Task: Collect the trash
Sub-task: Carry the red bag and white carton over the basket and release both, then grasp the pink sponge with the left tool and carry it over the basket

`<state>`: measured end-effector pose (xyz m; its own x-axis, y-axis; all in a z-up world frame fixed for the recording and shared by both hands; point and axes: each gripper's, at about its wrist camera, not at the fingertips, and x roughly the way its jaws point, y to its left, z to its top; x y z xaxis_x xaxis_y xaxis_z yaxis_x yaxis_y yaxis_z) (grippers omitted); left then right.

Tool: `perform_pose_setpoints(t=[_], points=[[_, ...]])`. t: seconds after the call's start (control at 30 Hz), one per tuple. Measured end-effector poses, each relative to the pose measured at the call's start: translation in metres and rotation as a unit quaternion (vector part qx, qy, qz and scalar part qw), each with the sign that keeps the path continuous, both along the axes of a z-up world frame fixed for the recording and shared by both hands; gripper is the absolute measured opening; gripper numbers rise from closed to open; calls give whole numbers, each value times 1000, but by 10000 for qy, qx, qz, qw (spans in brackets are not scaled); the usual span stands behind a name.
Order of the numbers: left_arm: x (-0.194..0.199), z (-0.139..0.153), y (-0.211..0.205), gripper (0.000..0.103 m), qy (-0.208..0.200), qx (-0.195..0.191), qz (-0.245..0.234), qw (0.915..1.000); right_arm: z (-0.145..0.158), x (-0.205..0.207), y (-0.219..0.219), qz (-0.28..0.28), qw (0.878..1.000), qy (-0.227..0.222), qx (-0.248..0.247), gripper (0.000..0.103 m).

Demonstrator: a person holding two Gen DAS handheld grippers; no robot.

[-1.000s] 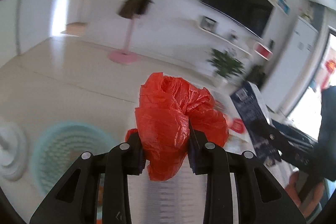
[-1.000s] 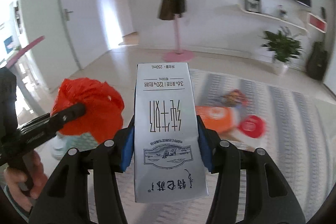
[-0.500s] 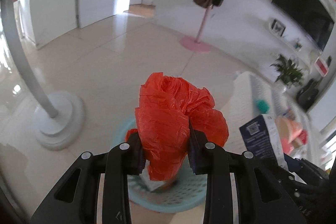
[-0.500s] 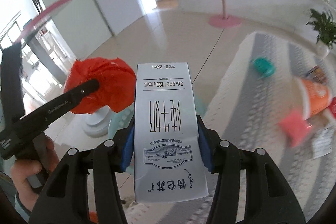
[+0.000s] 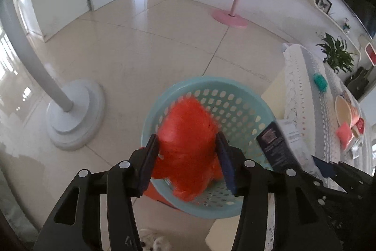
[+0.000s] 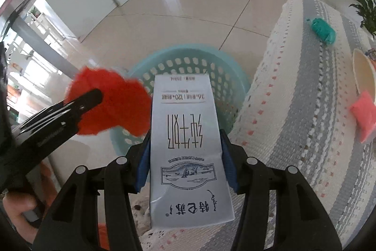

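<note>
My left gripper (image 5: 188, 161) has its jaws spread wide over a teal perforated basket (image 5: 235, 109) on the floor. The crumpled red plastic bag (image 5: 185, 133) is blurred between the jaws, over the basket's inside; whether the pads still touch it I cannot tell. My right gripper (image 6: 185, 157) is shut on a white milk carton (image 6: 185, 138), held above the basket (image 6: 188, 62) near the table edge. The red bag (image 6: 110, 105) and the left gripper (image 6: 70, 107) also show in the right wrist view. The carton (image 5: 277, 147) shows at the right of the left wrist view.
A table with a grey-striped knitted cloth (image 6: 305, 109) stands right of the basket, holding a teal wad (image 6: 322, 29), a pink packet (image 6: 364, 114) and a paper bowl (image 6: 362, 72). A white lamp base (image 5: 75, 114) stands left of the basket. A pink coat stand (image 5: 230, 18) is farther back.
Both grippers have swung left and down over the basket. The left jaws have opened wide and the red bag is blurred, dropping toward the basket. The carton stays gripped.
</note>
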<state>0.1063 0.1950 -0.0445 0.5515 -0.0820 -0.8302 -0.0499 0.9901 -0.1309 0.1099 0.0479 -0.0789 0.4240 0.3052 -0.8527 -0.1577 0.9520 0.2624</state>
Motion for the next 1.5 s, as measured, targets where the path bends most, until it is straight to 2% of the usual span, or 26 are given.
perform_pose_setpoints(t=[0.17,0.43,0.73,0.93,1.1,1.2,1.27,1.4,1.5], points=[[-1,10,5,52,-153,-158,102,9997,0,3,-13,-84,9999,71,117,51],[-3,24,-13,52,-504,-226,-111,9984,13,-7,-38,-191,9995,-112,221,51],[-11,53,-56,52,-1295,-429,-318,9901,58,-31,-91,-368,9920,-1114,471,51],[-17,60,-106,52,-1575,-576,-849,9822,78,-57,-143,-713,9825,-1708,187,51],[-21,57,-164,56,-1269,-946,-1687,9729,82,-79,-195,-1084,9730,-1996,-406,51],[-14,51,-204,58,-1022,-1330,-2163,9618,73,-88,-232,-1400,9649,-2027,-909,51],[-9,42,-233,59,-968,-1271,-2415,9571,63,-91,-255,-1617,9609,-1965,-1093,51],[12,5,-290,59,-635,-1003,-2862,9508,35,-91,-307,-2020,9611,-1655,-899,51],[28,-20,-314,59,-381,-949,-2880,9522,17,-91,-329,-2156,9629,-1450,-727,51]])
